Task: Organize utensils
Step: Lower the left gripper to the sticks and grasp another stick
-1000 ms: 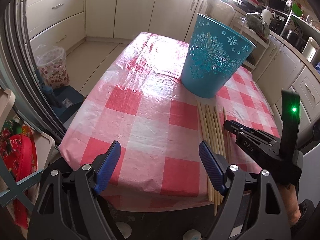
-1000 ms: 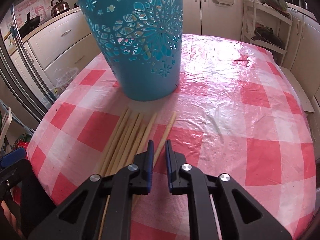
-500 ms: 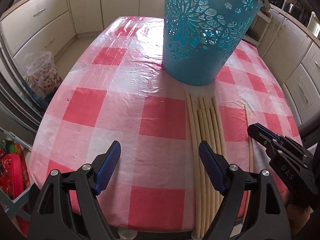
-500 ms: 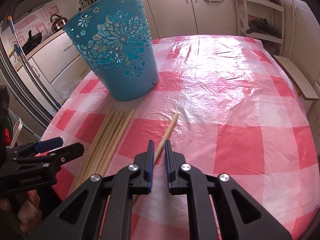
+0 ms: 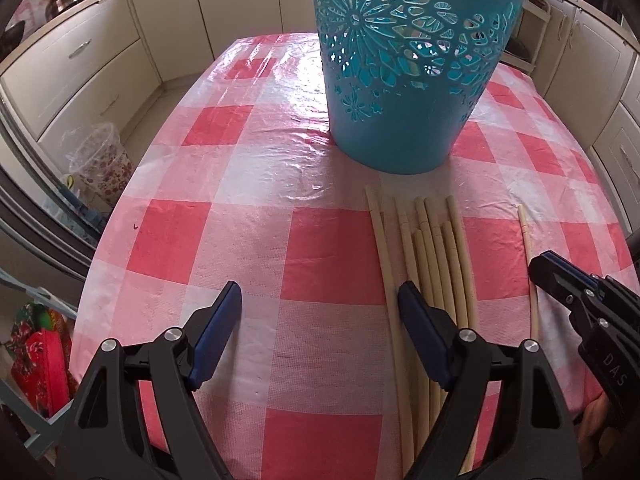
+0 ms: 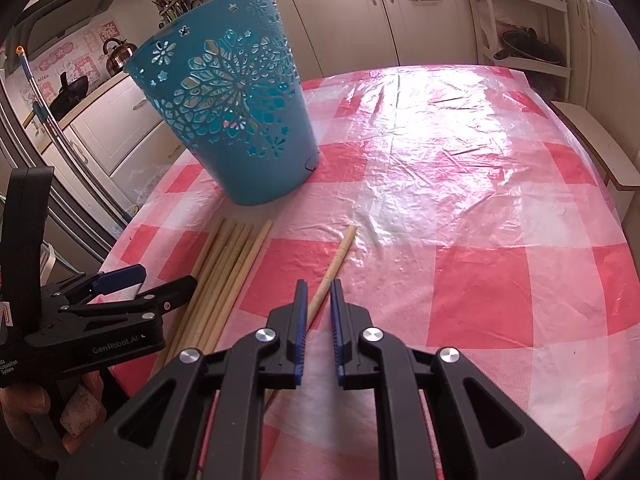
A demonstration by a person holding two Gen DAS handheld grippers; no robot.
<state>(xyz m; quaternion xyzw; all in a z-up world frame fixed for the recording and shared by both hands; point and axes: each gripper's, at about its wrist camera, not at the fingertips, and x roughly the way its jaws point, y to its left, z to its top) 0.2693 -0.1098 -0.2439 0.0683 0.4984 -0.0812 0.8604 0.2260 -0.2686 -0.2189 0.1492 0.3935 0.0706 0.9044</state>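
Both tools are black plastic frames with triangular cut-outs, silver round screws at the pivots and blue ribbed pads. The left tool (image 6: 120, 280) carries white "GenRobot.AI" lettering; the right tool (image 5: 548, 268) reads "DAS".

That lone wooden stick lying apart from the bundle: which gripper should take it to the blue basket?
Right. The right gripper already has the lone stick between its nearly shut jaws. The left gripper hangs wide open beside the stick bundle, holding nothing. The basket stands just ahead.
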